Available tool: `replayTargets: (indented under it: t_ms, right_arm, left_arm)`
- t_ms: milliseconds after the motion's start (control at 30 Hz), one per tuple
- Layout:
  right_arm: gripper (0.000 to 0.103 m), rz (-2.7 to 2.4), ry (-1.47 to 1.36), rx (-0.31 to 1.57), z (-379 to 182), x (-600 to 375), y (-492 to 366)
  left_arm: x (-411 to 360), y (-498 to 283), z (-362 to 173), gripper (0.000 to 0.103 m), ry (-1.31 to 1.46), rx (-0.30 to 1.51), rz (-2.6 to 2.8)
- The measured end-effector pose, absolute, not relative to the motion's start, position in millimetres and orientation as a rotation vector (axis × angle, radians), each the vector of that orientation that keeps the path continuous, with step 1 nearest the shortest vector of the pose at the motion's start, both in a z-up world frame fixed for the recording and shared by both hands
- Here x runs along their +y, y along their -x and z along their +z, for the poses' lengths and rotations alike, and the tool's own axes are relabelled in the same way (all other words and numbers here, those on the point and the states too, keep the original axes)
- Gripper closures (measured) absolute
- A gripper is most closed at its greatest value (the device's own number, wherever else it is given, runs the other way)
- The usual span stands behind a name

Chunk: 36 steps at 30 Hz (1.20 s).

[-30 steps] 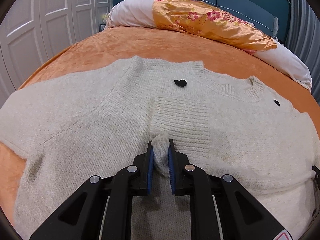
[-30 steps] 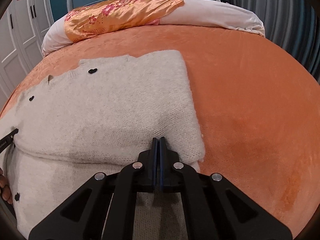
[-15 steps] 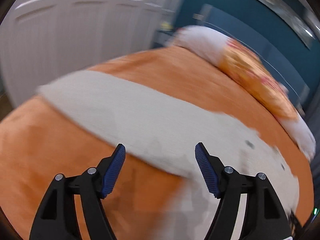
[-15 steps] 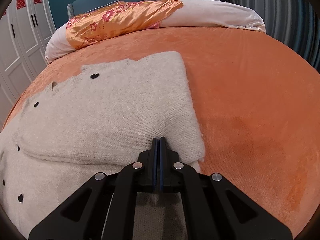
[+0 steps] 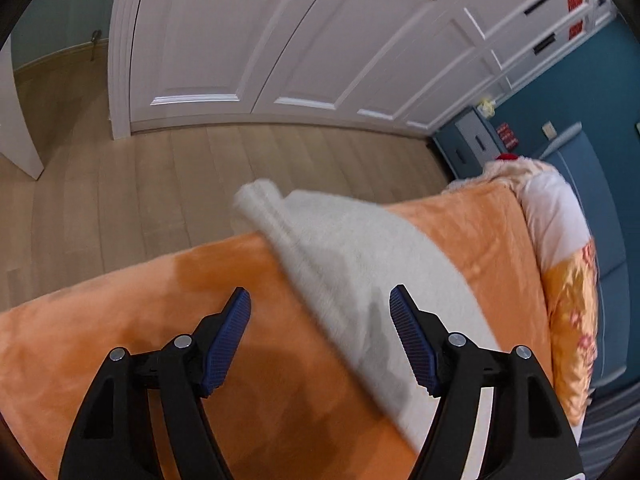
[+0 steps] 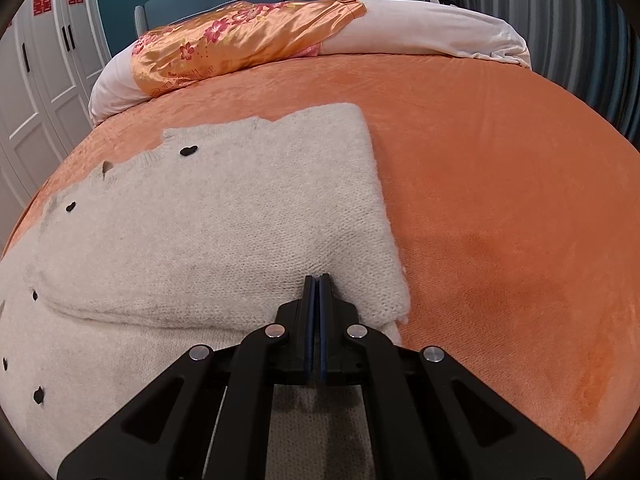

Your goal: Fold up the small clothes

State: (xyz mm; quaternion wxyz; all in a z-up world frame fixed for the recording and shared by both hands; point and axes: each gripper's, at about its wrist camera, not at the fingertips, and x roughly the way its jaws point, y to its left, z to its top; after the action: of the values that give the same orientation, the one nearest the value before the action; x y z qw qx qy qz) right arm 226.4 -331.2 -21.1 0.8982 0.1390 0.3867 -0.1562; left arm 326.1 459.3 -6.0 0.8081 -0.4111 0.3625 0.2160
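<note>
A cream knit cardigan with small black heart buttons lies on the orange bed cover, its right sleeve folded across the body. My right gripper is shut, its tips pressed against the lower edge of that folded layer; whether it pinches cloth I cannot tell. In the left wrist view the cardigan's other sleeve stretches out to the bed's edge, its ribbed cuff hanging over the side. My left gripper is open and empty above the bed, the sleeve between and just past its fingers.
A satin orange floral pillow and a white duvet roll lie at the head of the bed. White wardrobe doors and a wooden floor are beyond the bed's left edge. A blue nightstand stands by the headboard.
My left gripper let go of the folded sleeve, opened wide and swung left to the other sleeve at the bed's edge. The right gripper stayed shut in place.
</note>
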Motion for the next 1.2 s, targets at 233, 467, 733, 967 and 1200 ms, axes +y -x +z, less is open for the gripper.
replayTargets:
  t_ms: [233, 467, 733, 967, 1200]
  right_arm:
    - [0.103, -0.320, -0.297, 0.795, -21.3, -331.3, -225.8]
    - [0.103, -0.307, -0.326, 0.780, -20.9, -334.2, -224.1]
    - [0.103, -0.287, -0.367, 0.762, -21.2, -338.4, -220.7]
    - [0.102, -0.250, -0.434, 0.744, -20.8, -344.8, -217.1]
    - [0.063, -0.300, -0.329, 0.711, 13.6, -317.4, -215.0]
  left_arm:
    - [408.1, -358.0, 48.6, 0.096, 0.744, 0.721, 0.349]
    - [199.0, -367.0, 164.1, 0.097, 0.483, 0.596, -0.103]
    - [-23.7, -344.8, 83.1, 0.086, 0.302, 0.834, -0.372]
    - [-18.2, -296.4, 11.6, 0.045, 0.417, 0.958, -0.305]
    - [87.2, -305.8, 28.7, 0.031, 0.461, 0.897, -0.107]
